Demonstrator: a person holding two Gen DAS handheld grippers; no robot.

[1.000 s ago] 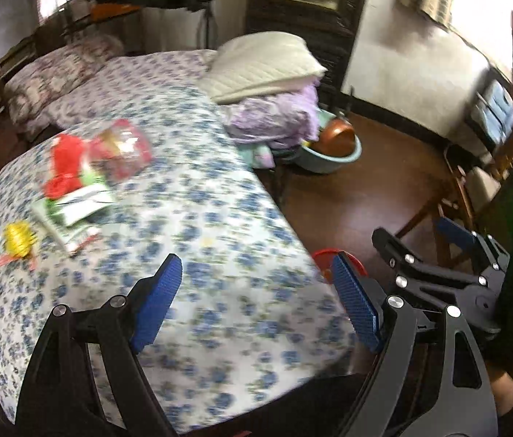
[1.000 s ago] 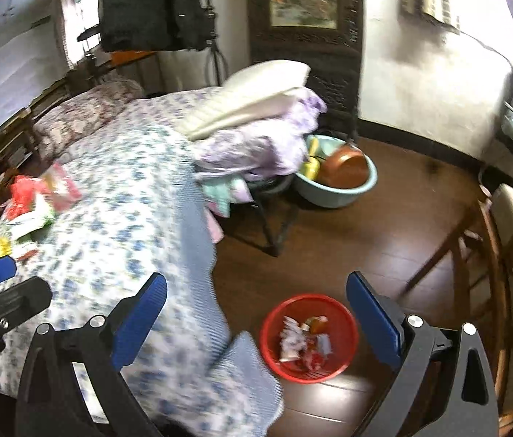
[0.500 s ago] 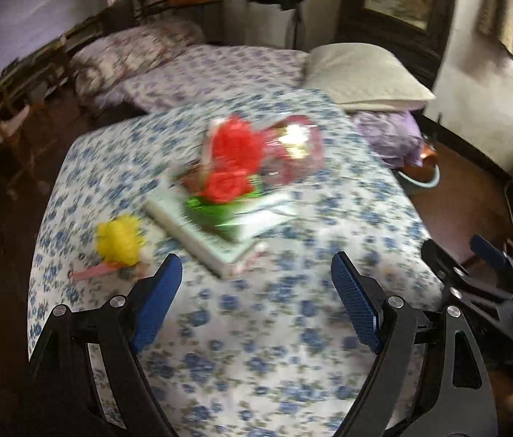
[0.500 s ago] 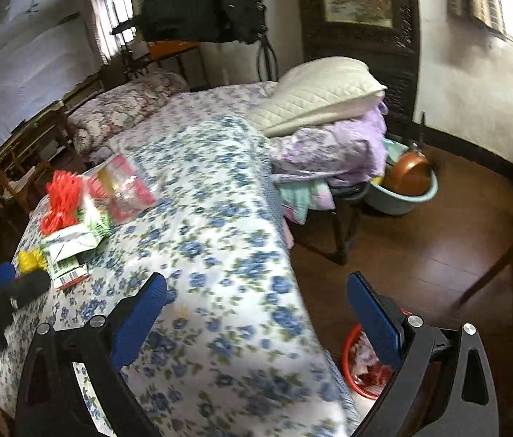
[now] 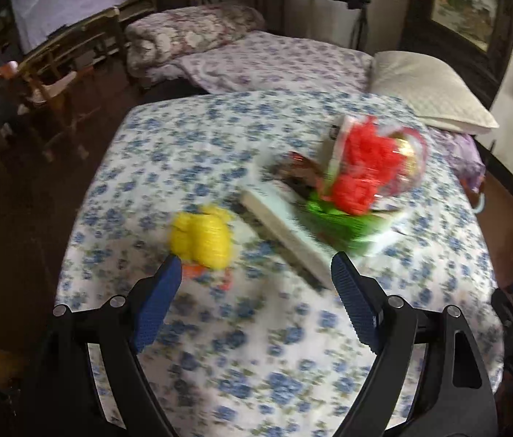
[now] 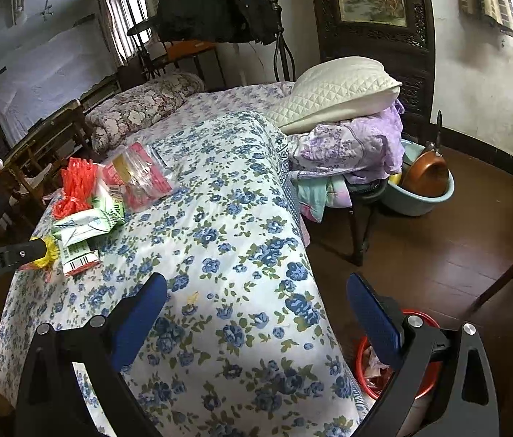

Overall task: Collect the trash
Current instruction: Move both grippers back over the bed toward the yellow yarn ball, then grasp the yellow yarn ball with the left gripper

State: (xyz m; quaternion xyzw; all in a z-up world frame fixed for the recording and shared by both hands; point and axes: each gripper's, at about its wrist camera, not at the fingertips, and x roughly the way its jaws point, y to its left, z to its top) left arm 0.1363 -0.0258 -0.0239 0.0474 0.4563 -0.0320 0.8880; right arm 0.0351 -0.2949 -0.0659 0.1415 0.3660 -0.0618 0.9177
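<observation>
I held my left hand-held gripper (image 5: 253,287) wide open and empty just before the yellow wrapper (image 5: 202,236) on the bed (image 5: 285,346), because I judged this trash nearest. My right hand-held gripper (image 6: 256,313), also open and empty, waited above the bed edge near the red basket (image 6: 362,349) on the floor.

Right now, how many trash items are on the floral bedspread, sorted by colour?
Yellow: 1, the yellow wad
Red: 2, the red netting and the red-and-clear bag
Green and white: 2 at least, the green-white packets; the overlap hides any more
Total: 5 visible
</observation>
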